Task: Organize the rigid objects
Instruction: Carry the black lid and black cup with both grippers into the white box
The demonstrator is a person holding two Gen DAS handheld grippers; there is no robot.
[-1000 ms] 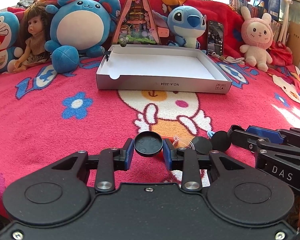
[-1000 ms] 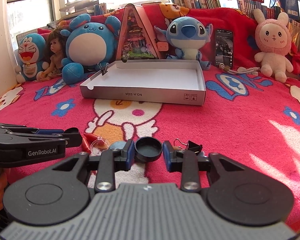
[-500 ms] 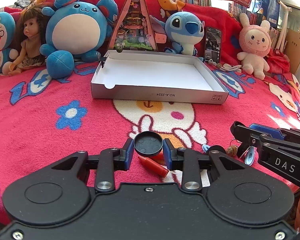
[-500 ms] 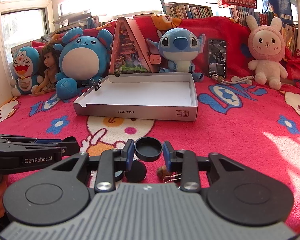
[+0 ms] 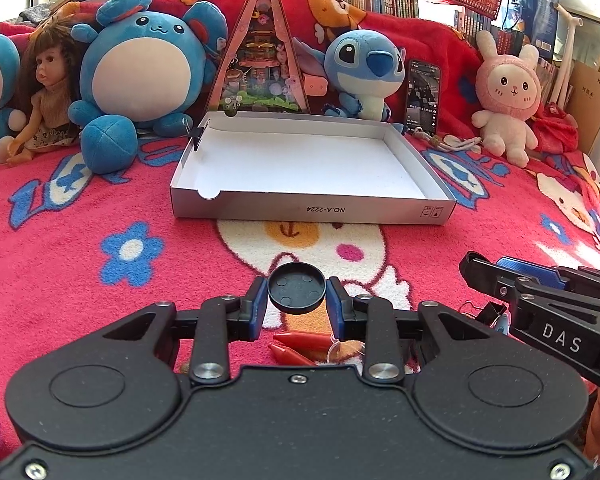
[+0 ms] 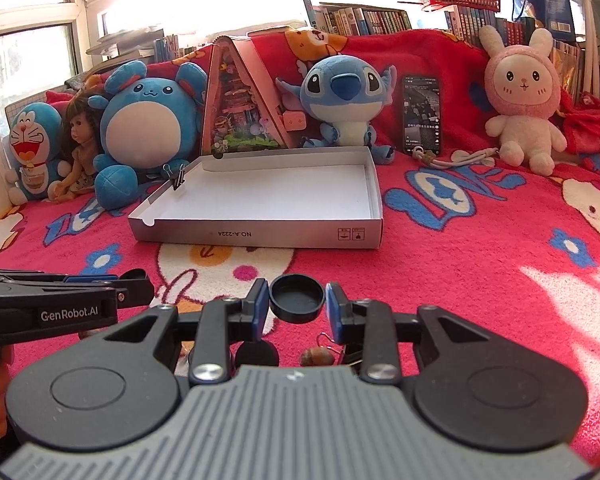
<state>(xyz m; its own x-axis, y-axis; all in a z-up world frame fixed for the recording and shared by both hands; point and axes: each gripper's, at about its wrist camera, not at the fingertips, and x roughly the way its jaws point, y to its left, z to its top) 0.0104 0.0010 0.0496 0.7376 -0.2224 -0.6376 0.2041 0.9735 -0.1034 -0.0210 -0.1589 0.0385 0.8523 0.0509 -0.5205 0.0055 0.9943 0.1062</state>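
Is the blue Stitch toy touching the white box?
Cannot tell. In the right wrist view, the Stitch toy sits right behind the white box, whose back wall hides its feet, so no contact or gap shows.

Box reads "NO.A-2224"; tools read "DAS", "GenRobot.AI".

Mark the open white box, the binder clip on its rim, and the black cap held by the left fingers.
white box (image 5: 300, 210), left wrist view, front wall.
binder clip (image 6: 179, 179), right wrist view, black body.
black cap (image 5: 297, 287), left wrist view, hollow centre.
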